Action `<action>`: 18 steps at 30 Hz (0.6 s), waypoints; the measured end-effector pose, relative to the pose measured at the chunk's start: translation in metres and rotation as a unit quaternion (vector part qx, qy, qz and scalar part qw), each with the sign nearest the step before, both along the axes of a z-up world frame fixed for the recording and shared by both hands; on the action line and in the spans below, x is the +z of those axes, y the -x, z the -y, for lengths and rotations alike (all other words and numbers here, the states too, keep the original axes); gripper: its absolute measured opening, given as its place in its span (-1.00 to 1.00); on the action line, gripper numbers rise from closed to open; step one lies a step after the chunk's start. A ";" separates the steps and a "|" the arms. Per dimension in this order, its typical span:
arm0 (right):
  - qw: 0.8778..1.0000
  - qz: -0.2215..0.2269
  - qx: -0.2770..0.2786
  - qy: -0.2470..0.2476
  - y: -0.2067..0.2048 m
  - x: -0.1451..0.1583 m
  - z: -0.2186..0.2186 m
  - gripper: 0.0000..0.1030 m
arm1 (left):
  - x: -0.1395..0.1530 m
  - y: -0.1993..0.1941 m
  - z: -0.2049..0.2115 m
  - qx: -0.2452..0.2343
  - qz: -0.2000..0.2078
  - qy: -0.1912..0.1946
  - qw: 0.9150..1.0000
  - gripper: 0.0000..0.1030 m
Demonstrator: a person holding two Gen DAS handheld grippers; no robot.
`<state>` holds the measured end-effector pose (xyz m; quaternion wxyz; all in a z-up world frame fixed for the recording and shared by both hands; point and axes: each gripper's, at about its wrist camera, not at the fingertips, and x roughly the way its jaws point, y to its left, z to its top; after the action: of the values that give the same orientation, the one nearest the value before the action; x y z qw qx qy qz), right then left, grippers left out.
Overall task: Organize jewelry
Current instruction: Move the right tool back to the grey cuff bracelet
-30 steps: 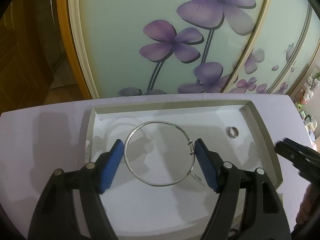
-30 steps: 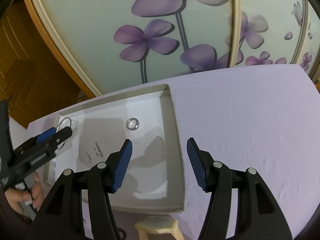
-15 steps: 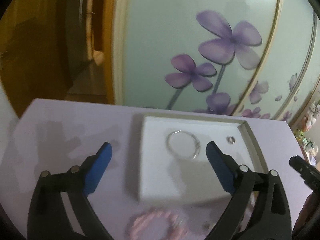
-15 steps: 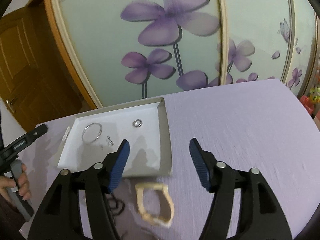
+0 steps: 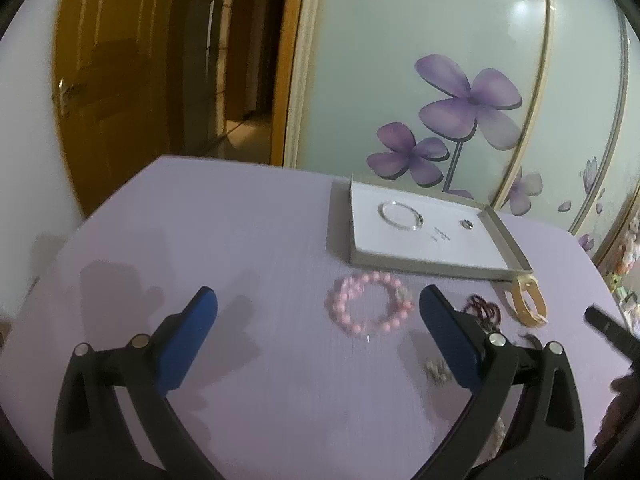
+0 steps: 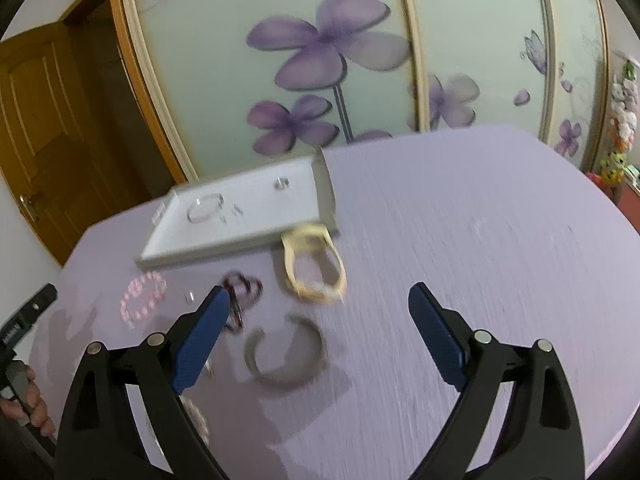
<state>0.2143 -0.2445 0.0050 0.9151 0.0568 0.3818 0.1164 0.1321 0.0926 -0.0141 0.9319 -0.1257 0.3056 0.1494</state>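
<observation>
A shallow white tray (image 5: 496, 226) (image 6: 326, 188) sits at the far side of the purple table, holding a thin silver bangle (image 5: 400, 214) (image 6: 205, 208) and a small silver ring (image 5: 466, 223) (image 6: 281, 183). In front of it lie a pink bead bracelet (image 5: 370, 309) (image 6: 143, 297), a cream bangle (image 5: 527, 305) (image 6: 313, 265), a dark red cord bracelet (image 5: 483, 310) (image 6: 242, 290) and a grey open cuff (image 6: 285, 360). My left gripper (image 5: 318, 332) is open and empty, back from the pink bracelet. My right gripper (image 6: 318, 334) is open and empty above the cuff.
A floral glass panel (image 5: 460, 80) stands behind the table, with a wooden door (image 5: 120, 80) to the left. The table edge (image 5: 100, 212) curves on the left. Small pale trinkets (image 5: 436, 370) lie near my left gripper's right finger.
Both grippers pulled back and up from the tray. The silver bangle, earlier between my left fingers, stays in the tray. The loose jewelry in front of the tray came into view.
</observation>
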 end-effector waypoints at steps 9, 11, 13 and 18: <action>0.999 -0.028 0.020 0.017 0.029 -0.026 -0.011 0.80 | -0.017 0.035 0.024 -0.023 -0.019 0.003 1.000 0.96; 0.999 -0.027 0.026 0.020 0.028 -0.027 -0.015 0.80 | -0.019 0.040 0.027 -0.026 -0.019 0.008 0.999 0.96; 0.999 -0.031 0.032 0.032 0.022 -0.031 -0.020 0.80 | -0.020 0.044 0.029 -0.030 -0.018 0.010 0.999 0.96; 0.997 -0.057 0.035 0.035 0.011 -0.044 -0.027 0.80 | -0.014 0.054 0.034 -0.038 -0.003 0.002 0.999 0.96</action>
<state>0.2035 -0.2172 -0.0392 0.8886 0.0177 0.4391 0.1316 0.0779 0.0587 -0.0286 0.9358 -0.1156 0.3129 0.1141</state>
